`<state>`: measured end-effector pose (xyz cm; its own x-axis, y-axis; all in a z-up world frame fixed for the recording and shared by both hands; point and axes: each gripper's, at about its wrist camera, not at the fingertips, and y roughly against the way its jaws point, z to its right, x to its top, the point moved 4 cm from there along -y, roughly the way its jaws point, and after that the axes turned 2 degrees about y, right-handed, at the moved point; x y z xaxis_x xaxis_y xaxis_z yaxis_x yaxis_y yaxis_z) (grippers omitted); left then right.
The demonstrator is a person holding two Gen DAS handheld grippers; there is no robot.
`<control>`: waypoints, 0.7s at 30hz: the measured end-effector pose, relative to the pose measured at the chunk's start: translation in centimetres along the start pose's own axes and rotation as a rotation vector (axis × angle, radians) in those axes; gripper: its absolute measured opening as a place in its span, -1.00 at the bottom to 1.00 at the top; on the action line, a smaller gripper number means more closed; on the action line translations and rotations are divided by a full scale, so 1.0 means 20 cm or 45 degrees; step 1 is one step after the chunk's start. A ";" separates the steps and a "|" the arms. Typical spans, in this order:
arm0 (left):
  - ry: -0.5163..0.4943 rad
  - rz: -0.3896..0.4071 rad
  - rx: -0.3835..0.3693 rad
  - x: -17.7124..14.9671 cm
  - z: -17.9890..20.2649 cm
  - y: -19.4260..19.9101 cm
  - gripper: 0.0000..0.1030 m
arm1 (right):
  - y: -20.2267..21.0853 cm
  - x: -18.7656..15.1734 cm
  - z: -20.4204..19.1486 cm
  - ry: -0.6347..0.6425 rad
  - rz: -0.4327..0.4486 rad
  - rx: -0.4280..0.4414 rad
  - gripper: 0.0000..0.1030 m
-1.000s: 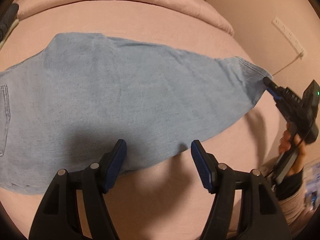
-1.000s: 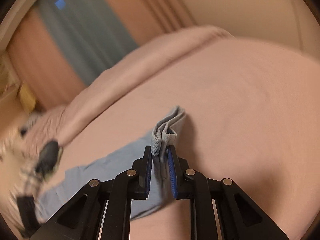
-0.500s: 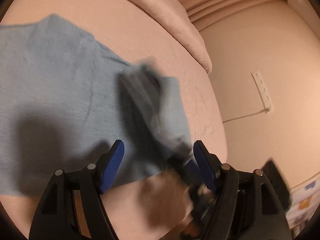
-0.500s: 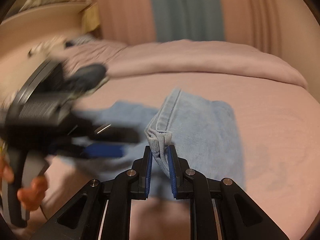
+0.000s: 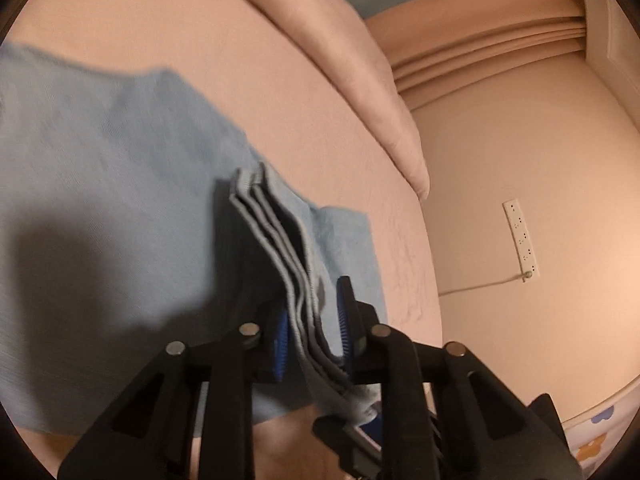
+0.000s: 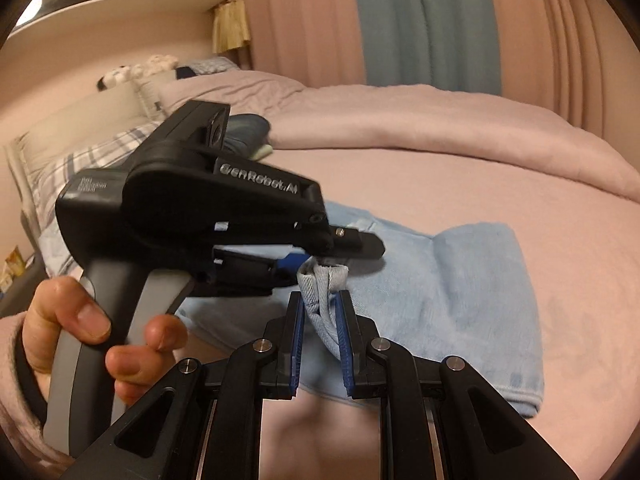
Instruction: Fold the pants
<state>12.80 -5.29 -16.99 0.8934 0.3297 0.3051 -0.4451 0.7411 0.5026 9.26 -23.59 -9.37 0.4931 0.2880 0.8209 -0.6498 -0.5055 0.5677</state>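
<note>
Light blue denim pants (image 5: 100, 200) lie on the pink bed, folded over at the leg end (image 6: 460, 292). My right gripper (image 6: 320, 340) is shut on the bunched hem (image 6: 324, 280) and holds it above the bed. My left gripper (image 5: 312, 336) has its jaws around the same stacked hem layers (image 5: 280, 248), narrowed but with a gap to the cloth on the left pad. In the right wrist view the left gripper (image 6: 340, 252) comes in from the left, its fingers at the hem, held by a hand (image 6: 80, 320).
The pink bed sheet (image 6: 440, 184) spreads around the pants. A rolled pink duvet (image 6: 400, 124) lies along the far side. Pillows (image 6: 72, 160) and dark folded clothes (image 6: 244, 128) sit at the bed head. A wall with a power strip (image 5: 520, 240) is right of the bed.
My right gripper carried the leg hem over the pants toward my left gripper. My left gripper, wide open before, has narrowed around the hem layers.
</note>
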 end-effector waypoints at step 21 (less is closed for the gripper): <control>-0.047 0.165 0.397 0.10 -0.31 0.28 -0.10 | -0.14 -0.03 -0.06 -0.069 -0.167 0.263 -0.22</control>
<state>12.47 3.16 -18.60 0.8281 0.3835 0.4088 -0.5568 0.4784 0.6791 10.03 -21.33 -11.39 0.5994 0.3205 0.7335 -0.4489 -0.6241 0.6395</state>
